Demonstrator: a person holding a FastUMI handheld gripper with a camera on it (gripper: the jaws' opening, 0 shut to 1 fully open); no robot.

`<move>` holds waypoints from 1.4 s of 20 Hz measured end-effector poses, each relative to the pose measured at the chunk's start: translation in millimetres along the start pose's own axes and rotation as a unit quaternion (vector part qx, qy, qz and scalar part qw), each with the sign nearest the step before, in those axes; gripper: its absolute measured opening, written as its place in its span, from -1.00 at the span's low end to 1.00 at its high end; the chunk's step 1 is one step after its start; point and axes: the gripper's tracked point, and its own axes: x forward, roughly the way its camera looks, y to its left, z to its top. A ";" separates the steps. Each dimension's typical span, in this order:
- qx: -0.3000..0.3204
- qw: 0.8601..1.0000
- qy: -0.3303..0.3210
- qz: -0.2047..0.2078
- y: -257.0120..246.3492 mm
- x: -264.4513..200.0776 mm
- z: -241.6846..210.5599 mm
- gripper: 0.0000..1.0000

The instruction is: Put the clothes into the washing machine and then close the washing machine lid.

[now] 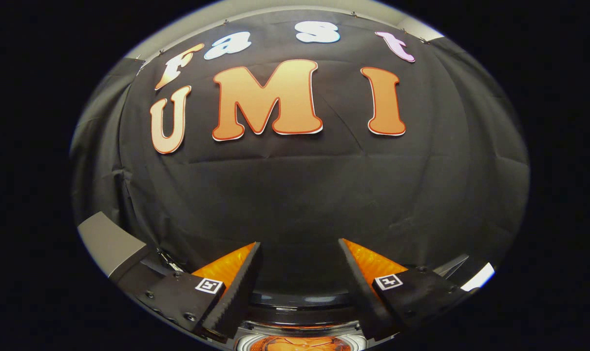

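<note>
My gripper (pixel 299 251) is open, its two black fingers (pixel 241 282) with orange sides spread wide and nothing between them. It points at the black cloth wall. Below and between the fingers I see a strip of the washing machine (pixel 299 304): a dark glossy rim and, at the very bottom, a round opening with something orange (pixel 302 344) inside, which may be clothing. Whether the lid is up or down I cannot tell.
A grey panel (pixel 110 243) juts out beside the left finger, and a pale grey edge (pixel 477 278) shows beyond the right finger. The black cloth wall stands close ahead of the fingers.
</note>
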 end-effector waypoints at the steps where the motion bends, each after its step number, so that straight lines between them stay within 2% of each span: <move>1: -0.004 1.000 0.003 0.004 0.6 -7.9 -2.5 0.95; 15: -0.006 1.000 -0.002 0.000 8.5 -97.0 -51.9 0.95; 24: -0.027 0.996 0.089 0.006 17.9 -136.7 -146.2 0.95; 28: -0.004 0.996 0.092 0.009 24.9 -146.3 -153.1 0.95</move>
